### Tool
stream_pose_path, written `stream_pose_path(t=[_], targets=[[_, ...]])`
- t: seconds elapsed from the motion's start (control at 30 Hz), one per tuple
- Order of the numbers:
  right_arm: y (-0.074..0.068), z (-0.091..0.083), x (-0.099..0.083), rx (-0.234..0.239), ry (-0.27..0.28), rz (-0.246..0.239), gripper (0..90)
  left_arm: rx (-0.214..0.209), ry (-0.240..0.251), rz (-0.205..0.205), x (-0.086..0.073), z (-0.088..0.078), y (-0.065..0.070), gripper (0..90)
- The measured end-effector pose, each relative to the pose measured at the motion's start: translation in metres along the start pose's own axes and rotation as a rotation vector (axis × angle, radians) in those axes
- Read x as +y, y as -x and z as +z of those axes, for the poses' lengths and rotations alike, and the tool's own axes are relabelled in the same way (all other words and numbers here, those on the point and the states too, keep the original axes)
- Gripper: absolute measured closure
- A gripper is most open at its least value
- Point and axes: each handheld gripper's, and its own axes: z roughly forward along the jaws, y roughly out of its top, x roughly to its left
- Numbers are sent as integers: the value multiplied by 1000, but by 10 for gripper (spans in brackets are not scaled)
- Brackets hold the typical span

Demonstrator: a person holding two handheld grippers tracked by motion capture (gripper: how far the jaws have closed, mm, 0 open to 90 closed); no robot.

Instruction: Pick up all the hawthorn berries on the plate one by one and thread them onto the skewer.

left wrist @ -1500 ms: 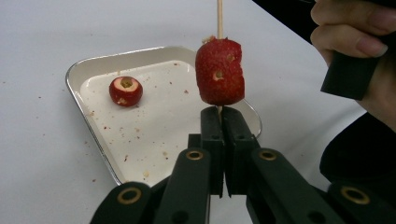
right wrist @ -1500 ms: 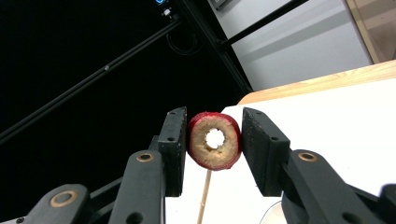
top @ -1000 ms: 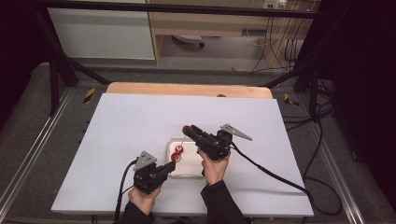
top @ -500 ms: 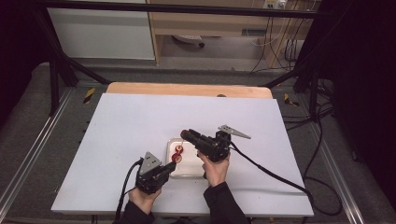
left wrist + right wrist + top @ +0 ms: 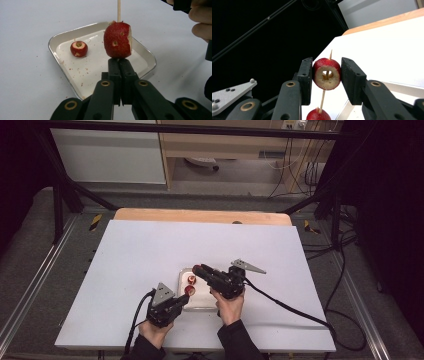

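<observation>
- High view first: a white rectangular table top (image 5: 150, 250) with a pale wooden strip (image 5: 200, 215) along its far edge, grey carpeted floor (image 5: 30, 250) around it, black frame bars, a white cabinet (image 5: 107, 155) and a wooden shelf unit (image 5: 235, 142) behind.
- One shallow white metal tray (image 5: 62, 37) sits near the table's front edge, between the two hands, crumbs scattered in it.
- Three red cored fruit pieces in all, and one thin wooden skewer (image 5: 322, 98).
- Left gripper (image 5: 120, 72): jaws pressed together at the foot of the skewer, holding it upright over the tray; one cut red fruit piece (image 5: 117, 40) sits on the stick just above the jaw tips.
- Right gripper (image 5: 327, 75): jaws pinching a second red cored fruit ring (image 5: 327, 73), the skewer passing through its hole.
- A third small red piece (image 5: 78, 48) lies loose in the tray's far corner.
</observation>
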Motion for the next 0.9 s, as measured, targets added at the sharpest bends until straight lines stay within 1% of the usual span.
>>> stream_pose_path(t=[0.07,0.17,0.2,0.23,0.27,0.33,0.37,0.4,0.47,0.5,0.53,0.57,0.63,0.67,0.7,0.8,0.9], targets=[[1,-1,-2,2,-1,2,633,-3,3,0,0,1,0,887],[1,0,-5,3,-16,5,634,2,13,5,-1,1,1,887],[2,1,-7,5,-25,9,634,2,39,0,0,-1,1,886],[2,3,-10,15,-46,22,634,4,33,2,3,-2,0,887],[3,4,-13,26,-45,29,633,5,10,7,6,-2,-1,886],[2,5,-17,17,-32,17,633,5,19,0,5,-2,-2,886],[2,5,-17,20,-34,16,633,8,14,5,4,-2,-2,886],[2,5,-16,18,-47,16,633,2,12,1,4,-1,-2,886],[3,6,-17,22,-69,17,632,5,10,-3,5,0,-3,886],[3,6,-19,27,-73,20,631,3,-4,1,5,1,-3,885],[3,6,-20,17,-78,10,630,-1,3,-2,3,2,-3,885],[3,6,-20,15,-81,3,628,3,11,1,3,1,-3,885],[3,5,-18,23,-80,4,620,-9,14,-4,4,-1,-4,885],[2,4,-18,26,-78,-8,616,-12,12,4,4,-2,-5,885],[2,3,-17,25,-80,-31,586,-9,15,6,4,-3,-6,885],[-1,-5,-12,2,-87,-102,509,-18,2,4,1,-5,-11,884],[0,-14,-4,-15,-99,-132,437,-22,-8,9,-2,-8,-16,884]])
